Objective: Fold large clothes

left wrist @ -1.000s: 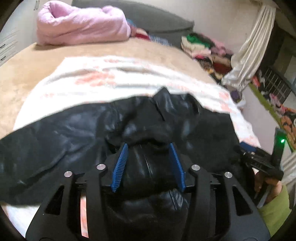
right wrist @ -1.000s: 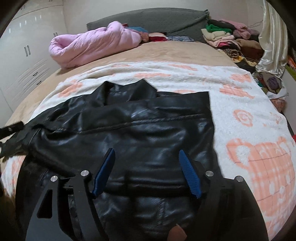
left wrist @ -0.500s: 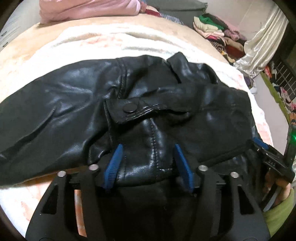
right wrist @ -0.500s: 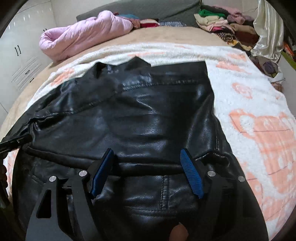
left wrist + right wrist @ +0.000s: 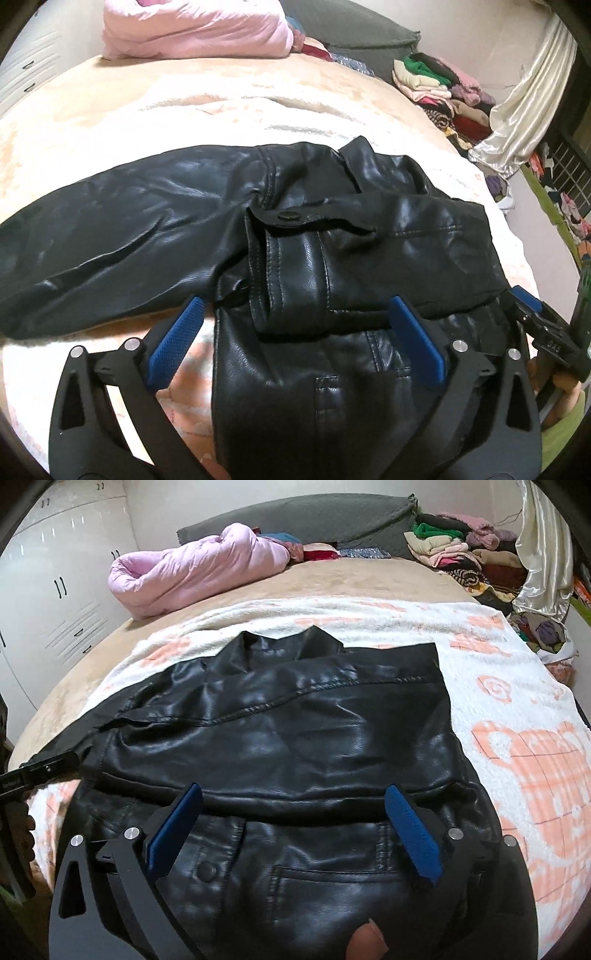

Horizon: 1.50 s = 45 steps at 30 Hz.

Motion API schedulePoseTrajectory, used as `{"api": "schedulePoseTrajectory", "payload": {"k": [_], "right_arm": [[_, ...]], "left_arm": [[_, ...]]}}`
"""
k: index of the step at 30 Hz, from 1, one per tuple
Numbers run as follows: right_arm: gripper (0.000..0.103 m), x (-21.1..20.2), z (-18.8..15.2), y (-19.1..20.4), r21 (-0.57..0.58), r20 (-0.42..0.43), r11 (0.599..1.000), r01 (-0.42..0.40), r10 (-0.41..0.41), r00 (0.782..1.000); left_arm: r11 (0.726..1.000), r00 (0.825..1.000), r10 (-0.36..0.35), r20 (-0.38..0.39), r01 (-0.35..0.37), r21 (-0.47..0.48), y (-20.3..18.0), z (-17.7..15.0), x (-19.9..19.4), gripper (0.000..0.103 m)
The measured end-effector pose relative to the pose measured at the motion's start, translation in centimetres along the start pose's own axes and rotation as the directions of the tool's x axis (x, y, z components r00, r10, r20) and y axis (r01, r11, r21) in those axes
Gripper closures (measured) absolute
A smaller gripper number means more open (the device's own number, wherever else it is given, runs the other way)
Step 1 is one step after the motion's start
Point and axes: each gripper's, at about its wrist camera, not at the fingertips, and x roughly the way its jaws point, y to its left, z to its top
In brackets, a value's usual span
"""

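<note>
A black leather jacket (image 5: 332,243) lies on a white blanket with peach prints (image 5: 517,709). Its right sleeve is folded across the body, with the snap cuff on top; the other sleeve (image 5: 110,236) stretches out to the left. My left gripper (image 5: 295,314) hovers over the folded cuff, jaws opening wide, the blue pads clear of the leather. In the right wrist view the jacket (image 5: 295,731) fills the middle. My right gripper (image 5: 293,801) stands over the fold edge, jaws opening wide, pads off the leather. Each gripper shows at the edge of the other's view.
A pink quilt (image 5: 192,568) and a grey headboard cushion (image 5: 314,517) sit at the bed's far end. Piled clothes (image 5: 461,554) and a satin curtain (image 5: 543,546) stand at the far right. White wardrobe doors (image 5: 55,590) line the left.
Both grippers have let go of the jacket and their jaws have spread wide. The folded sleeve now rests across the jacket's body, and both grippers have drawn back a little.
</note>
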Motion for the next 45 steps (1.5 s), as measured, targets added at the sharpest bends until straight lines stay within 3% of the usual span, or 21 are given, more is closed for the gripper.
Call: {"api": "schedulePoseTrajectory", "payload": {"k": [26,39,45], "right_arm": [[0.004,-2.2,2.6,12.3,-0.184,0.068,0.978,-0.102,0.116,0.991],[0.004,-2.0,3.3,19.1,-0.273,0.059,0.947,-0.170,0.193,0.980],[0.004,-1.4,3.3,22.6,-0.319,0.040,0.926,-0.203,0.228,0.973]], "left_arm": [[0.987,0.989,0.087,0.119,-0.069,-0.146,6.5,-0.8,-6.5,0.009],[0.956,0.964,0.210,0.162,-0.168,-0.242,11.5,-1.7,-9.5,0.009],[0.932,0.960,0.228,0.160,-0.168,-0.321,14.7,-2.2,-10.2,0.009]]}}
